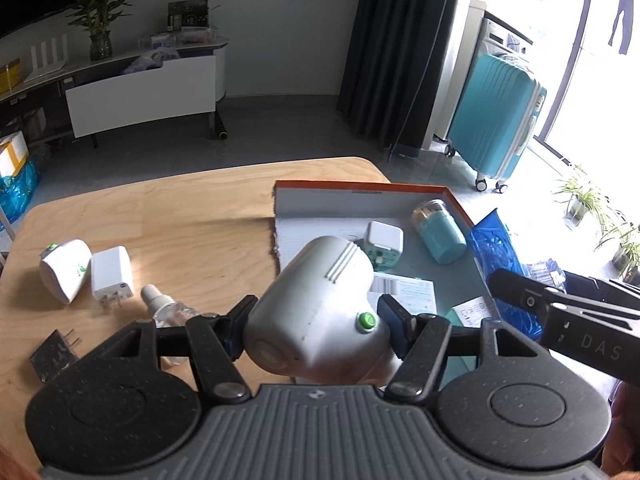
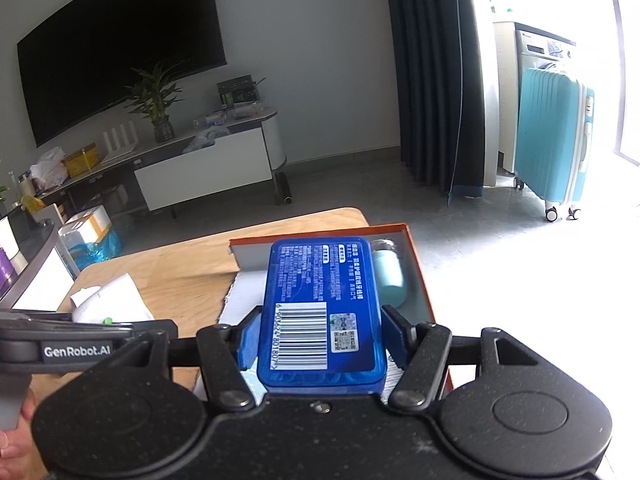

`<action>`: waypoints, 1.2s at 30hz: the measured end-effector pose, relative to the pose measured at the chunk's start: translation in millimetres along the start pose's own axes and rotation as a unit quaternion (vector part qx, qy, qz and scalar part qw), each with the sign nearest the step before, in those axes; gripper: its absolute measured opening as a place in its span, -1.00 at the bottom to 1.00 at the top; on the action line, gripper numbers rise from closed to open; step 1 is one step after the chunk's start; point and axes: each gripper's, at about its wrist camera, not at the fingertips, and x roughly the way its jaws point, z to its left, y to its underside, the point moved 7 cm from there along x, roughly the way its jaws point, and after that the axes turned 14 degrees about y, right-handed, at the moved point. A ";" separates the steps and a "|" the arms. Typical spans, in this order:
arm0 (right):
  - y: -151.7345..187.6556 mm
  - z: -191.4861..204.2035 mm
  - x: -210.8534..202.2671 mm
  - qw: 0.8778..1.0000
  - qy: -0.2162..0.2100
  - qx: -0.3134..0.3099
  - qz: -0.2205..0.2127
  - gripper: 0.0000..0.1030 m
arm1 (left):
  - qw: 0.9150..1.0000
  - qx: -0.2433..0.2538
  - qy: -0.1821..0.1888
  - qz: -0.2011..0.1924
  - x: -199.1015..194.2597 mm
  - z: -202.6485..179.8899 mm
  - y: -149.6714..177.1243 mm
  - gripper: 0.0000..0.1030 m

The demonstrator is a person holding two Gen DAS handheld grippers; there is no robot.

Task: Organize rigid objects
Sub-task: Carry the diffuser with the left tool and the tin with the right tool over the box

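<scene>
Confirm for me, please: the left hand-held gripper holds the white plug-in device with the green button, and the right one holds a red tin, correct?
Not quite: the tin in the right hand-held gripper is blue, as the right wrist view shows. The left hand-held gripper does hold the white plug-in device with the green button.

Right gripper (image 2: 320,334) clamps blue tin (image 2: 318,304) above orange-rimmed box (image 2: 416,264).

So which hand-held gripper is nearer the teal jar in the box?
Right. The right hand-held gripper, holding the blue tin, is just short of the teal jar; the left hand-held gripper is farther left.
</scene>
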 end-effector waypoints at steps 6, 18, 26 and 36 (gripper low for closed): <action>-1.5 -6.4 2.8 1.000 0.004 0.005 0.000 0.43 | 1.000 0.008 0.004 0.002 6.1 -6.5 -3.6 0.28; -6.6 -7.7 6.9 1.000 0.008 0.007 -0.003 0.43 | 1.000 0.021 0.015 0.003 16.8 -20.5 -9.8 0.28; -7.9 -9.7 13.6 1.000 0.010 0.006 0.001 0.43 | 0.999 0.024 0.020 0.009 25.2 -25.6 -10.8 0.28; -12.0 -11.9 29.2 1.000 0.016 0.008 0.011 0.43 | 0.999 0.026 0.023 0.016 38.3 -29.6 -14.6 0.28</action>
